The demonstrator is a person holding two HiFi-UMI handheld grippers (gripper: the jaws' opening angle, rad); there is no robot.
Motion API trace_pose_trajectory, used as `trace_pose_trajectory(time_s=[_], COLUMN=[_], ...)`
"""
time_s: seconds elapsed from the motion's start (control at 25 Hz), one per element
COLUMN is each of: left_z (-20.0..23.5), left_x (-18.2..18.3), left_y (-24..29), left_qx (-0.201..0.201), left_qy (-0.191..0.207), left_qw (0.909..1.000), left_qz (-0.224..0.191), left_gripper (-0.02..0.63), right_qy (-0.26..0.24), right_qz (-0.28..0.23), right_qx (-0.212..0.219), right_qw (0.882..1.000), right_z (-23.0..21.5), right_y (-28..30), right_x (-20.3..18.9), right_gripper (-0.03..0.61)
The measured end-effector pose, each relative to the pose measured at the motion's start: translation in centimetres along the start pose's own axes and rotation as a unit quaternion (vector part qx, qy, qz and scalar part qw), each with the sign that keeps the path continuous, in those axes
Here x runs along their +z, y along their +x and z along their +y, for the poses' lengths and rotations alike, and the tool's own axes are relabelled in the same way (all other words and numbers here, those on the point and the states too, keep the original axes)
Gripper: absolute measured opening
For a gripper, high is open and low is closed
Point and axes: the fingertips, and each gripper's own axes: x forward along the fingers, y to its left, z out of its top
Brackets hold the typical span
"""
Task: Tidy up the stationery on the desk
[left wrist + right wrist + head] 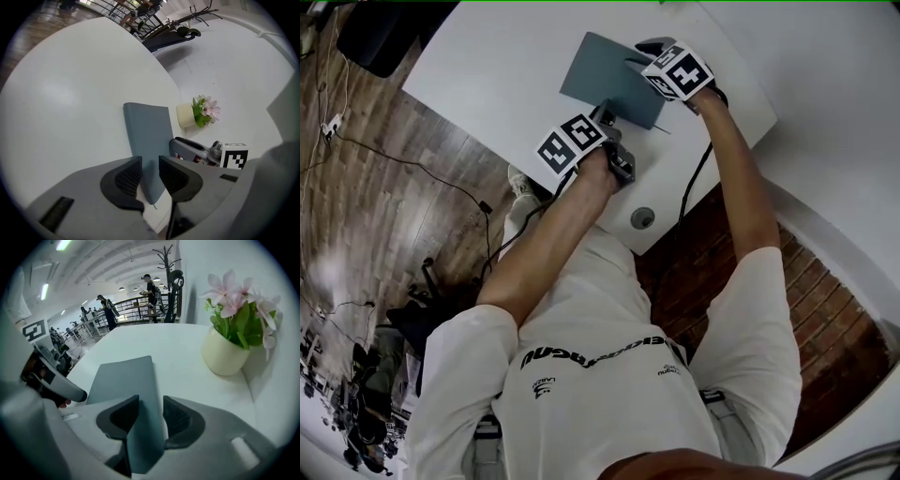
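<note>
A grey-blue notebook (607, 77) lies on the white desk (497, 66), and both grippers hold it by its edges. My left gripper (609, 117) has the near edge between its jaws; in the left gripper view the notebook (147, 131) runs straight into the narrow gap of the left gripper (150, 176). My right gripper (645, 58) is on the far right edge. In the right gripper view the notebook (124, 378) fills the space between the jaws of the right gripper (150, 418). Both look shut on it.
A cream pot of pink flowers (225, 357) stands by the wall, just beyond the notebook (186, 115). A round cable grommet (643, 217) sits near the desk's front edge, and a black cable (694, 183) hangs over that edge. People and railings show far behind.
</note>
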Motion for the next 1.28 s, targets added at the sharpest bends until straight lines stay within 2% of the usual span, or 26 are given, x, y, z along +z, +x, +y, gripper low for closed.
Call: trace_pose_trajectory(time_s=[0.36,0.64,0.96,1.28], left_z=[0.3,0.3,0.4,1.0], left_x=[-0.1,0.0,0.0,1.0], left_y=[0.2,0.2,0.2,-0.5], left_qx=[0.0,0.003,0.013,0.018], left_qy=[-0.022,-0.02,-0.01,0.021], left_qw=[0.9997,0.9998,0.9999,0.9996], left_qz=[-0.003,-0.005,0.003,0.004], left_gripper=[0.109,0.109,0.109,0.109], right_qy=[0.047,0.072,0.082,0.145], right_qz=[0.0,0.0,0.008,0.006], right_qx=[0.03,0.031,0.014,-0.002], right_qw=[0.998,0.997,0.997,0.989], right_z=[0.2,0.1,0.3,0.7], right_y=[0.3,0.3,0.2,-0.3], right_x=[-0.2,-0.5,-0.7,-1.8], right_gripper=[0.137,0.136,0.133,0.132])
